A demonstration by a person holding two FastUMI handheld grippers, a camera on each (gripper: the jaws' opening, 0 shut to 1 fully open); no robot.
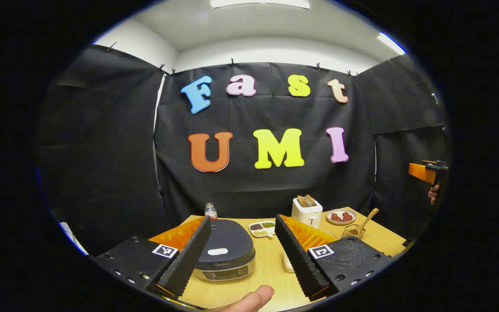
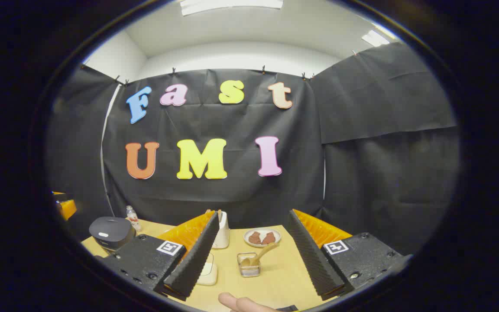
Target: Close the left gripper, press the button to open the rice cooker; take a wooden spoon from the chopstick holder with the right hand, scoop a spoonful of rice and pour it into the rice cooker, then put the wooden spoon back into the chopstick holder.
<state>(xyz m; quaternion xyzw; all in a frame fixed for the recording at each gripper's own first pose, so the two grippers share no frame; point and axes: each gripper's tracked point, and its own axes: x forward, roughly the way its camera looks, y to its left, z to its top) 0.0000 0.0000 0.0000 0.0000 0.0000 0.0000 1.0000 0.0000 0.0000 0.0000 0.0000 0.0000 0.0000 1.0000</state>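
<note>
Left gripper view: both grippers' jaws gape; shut the left gripper (image 1: 243,253) fully before pressing the rice cooker (image 1: 225,253) button (image 1: 217,251).

My left gripper view sits above the near table edge, facing the back wall, rice cooker (image 1: 225,253) close ahead between its fingers. My right gripper view faces the same way from further right, chopstick holder (image 2: 249,264) ahead. Both share the toaster (image 1: 306,211), the plate (image 1: 341,216) and the cooker.
</note>
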